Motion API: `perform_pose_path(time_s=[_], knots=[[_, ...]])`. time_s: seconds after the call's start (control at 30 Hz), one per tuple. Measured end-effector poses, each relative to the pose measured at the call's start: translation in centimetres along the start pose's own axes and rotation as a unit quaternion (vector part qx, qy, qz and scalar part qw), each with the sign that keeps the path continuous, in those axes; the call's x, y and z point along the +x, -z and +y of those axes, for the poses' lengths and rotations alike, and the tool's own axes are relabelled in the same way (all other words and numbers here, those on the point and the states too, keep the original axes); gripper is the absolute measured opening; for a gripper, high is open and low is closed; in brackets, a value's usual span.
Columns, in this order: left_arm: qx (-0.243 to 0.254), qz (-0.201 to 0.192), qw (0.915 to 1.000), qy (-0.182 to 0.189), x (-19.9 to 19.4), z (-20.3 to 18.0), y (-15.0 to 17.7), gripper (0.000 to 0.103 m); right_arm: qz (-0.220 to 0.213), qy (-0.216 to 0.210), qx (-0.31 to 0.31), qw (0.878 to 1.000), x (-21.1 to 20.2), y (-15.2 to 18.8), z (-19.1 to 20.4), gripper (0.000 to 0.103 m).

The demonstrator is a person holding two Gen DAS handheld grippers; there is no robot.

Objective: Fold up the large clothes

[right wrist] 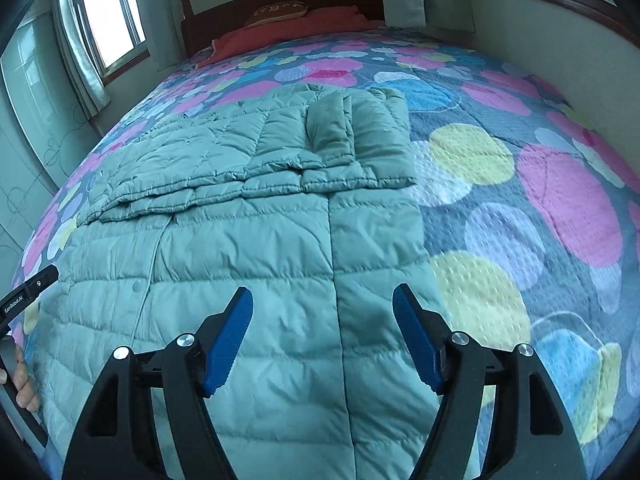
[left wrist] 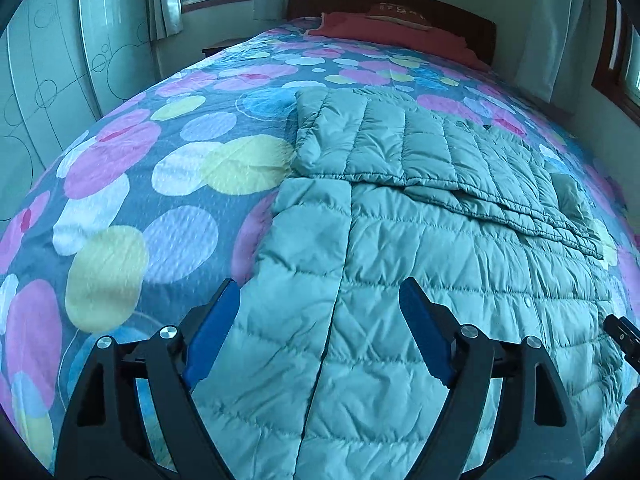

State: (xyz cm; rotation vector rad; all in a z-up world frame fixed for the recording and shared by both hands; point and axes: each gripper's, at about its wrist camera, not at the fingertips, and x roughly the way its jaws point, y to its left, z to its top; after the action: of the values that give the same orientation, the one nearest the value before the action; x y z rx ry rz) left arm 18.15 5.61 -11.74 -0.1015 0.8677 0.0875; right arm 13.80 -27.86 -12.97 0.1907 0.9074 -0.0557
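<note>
A large pale green quilted puffer coat [left wrist: 420,248] lies flat on the bed, its sleeves folded across the upper body in a band [left wrist: 400,140]. My left gripper [left wrist: 320,294] hovers open above the coat's left side, blue pads wide apart with nothing between them. In the right wrist view the same coat [right wrist: 248,240] fills the middle, the folded sleeves [right wrist: 320,140] lying across it. My right gripper [right wrist: 323,300] hangs open above the coat's right side, empty. The other gripper's tip [right wrist: 36,284] and a hand [right wrist: 20,384] show at the left edge.
The bed carries a bedspread [left wrist: 132,208] with big pastel circles. A red blanket and a pillow [left wrist: 396,10] lie by the dark wooden headboard [left wrist: 460,16]. Wardrobe doors [left wrist: 48,72] stand on the left, windows with curtains [right wrist: 104,20] behind.
</note>
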Motion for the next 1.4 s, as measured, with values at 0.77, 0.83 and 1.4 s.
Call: perform_pose_path(time_s=[0.77,0.83,1.4], knots=[[-0.148,0.083,0.9851,0.029,-5.7,8.6,11.0,0.082,0.032,-0.011,0.09,0.995,-6.3,10.3,-6.2,0.072],[-0.153,0.08,0.9844,0.031,-6.2,8.7,11.4,0.082,0.034,-0.011,0.096,0.995,-6.6,10.8,-6.4,0.072],[-0.198,0.065,0.9743,0.085,-6.2,7.0,12.0,0.069,0.012,-0.109,0.205,0.973,-7.3,12.2,-7.5,0.072]])
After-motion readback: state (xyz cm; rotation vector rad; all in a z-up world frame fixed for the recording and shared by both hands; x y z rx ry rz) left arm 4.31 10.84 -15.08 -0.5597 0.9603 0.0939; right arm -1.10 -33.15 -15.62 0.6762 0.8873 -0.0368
